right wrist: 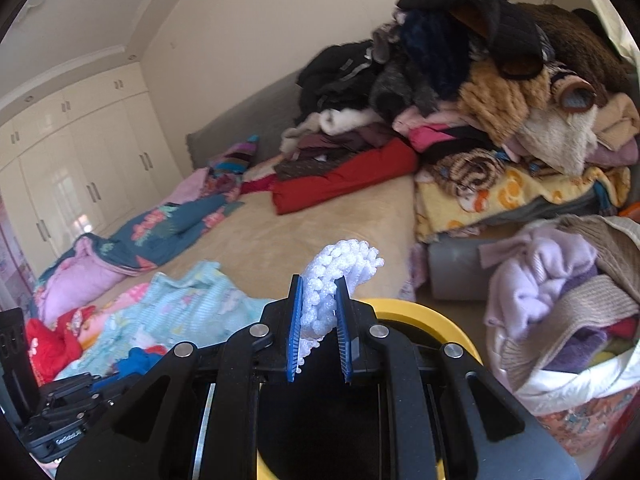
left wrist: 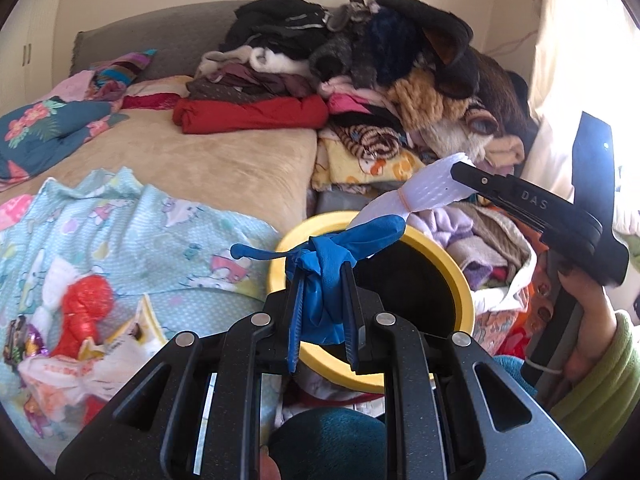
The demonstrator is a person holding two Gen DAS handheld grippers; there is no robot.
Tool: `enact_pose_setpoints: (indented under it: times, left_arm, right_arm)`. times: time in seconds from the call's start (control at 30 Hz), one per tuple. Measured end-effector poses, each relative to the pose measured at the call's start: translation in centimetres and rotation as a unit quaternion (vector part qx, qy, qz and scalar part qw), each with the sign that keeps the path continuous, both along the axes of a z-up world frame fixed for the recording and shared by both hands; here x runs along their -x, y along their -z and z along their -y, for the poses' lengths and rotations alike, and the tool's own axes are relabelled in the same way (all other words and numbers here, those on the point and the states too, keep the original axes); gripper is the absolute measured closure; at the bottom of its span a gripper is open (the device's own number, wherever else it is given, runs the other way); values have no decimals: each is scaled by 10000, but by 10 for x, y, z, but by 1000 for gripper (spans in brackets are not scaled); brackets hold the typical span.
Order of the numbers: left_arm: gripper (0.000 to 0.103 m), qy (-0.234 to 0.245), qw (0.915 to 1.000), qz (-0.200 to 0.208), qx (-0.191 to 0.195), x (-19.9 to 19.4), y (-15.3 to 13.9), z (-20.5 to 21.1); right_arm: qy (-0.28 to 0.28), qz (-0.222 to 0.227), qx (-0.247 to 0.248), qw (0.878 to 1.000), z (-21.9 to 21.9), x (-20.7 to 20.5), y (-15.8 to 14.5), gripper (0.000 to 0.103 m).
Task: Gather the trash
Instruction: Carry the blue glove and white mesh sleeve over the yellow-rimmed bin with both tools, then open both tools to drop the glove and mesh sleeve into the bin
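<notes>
- Two tongs of mine hover above the yellow-rimmed bin (left wrist: 460,276) beside the bed (left wrist: 208,164).
- Left tongs (left wrist: 322,300) grip a blue glove (left wrist: 324,276) over its rim.
- Right tongs (right wrist: 319,320) clamp white foam netting (right wrist: 332,276) above it.

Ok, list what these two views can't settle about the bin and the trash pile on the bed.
- Yellow-rimmed bin, left wrist view: the inside is dark, and the left gripper with its blue glove covers the near rim.
- Bin, right wrist view: the right gripper and white foam netting hide most of it.
- Wrappers, left wrist view: warped at the frame's edge, print unreadable.
</notes>
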State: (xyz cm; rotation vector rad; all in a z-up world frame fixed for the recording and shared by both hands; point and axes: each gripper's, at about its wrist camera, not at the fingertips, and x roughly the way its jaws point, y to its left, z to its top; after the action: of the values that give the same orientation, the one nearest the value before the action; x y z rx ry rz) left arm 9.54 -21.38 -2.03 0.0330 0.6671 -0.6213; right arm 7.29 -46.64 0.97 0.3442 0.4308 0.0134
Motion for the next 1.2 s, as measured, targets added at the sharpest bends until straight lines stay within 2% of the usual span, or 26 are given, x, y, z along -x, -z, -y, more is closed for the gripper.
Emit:
enact_pose_setpoints:
  times: [0.5,0.73,0.77,0.83,0.87,0.93,0.97,1.0,1.2]
  left_arm:
    - [91,469,9968,-460,-463,-18,49,62]
    - [90,444,9940,-776,-631,-35,70,73]
    - [84,413,9939,-808,-621,-37,71,72]
    - [65,302,9945,-830,-557,-39,71,67]
    - [49,243,9949,-825,-533,-39,70,65]
    - [36,125,9965,-719,-399,-37,64,58]
    - [20,71,9971,-661,-371,-36,62,55]
    - [10,-26,9980,-533,-342,-33,58,50]
    - [10,-366,9992,-130,-127,-25,40,27]
  right_arm:
    - [372,-572,244,9974,32,-9,44,88]
    - [380,-771,239,9960,37,-15,57,85]
    - [372,-773,207,9961,39,-15,58,81]
    - [373,-737,169,9964,40,-14,58,66]
    - [407,-723,187,9964,41,-14,58,54]
    - [419,-654,193,9968,40,-12,56,49]
    - [418,-644,199,9969,39,-12,55,48]
    - [417,-639,207,9969,39,-12,54,46]
    - [397,-426,188,9981,31,-8,45,33]
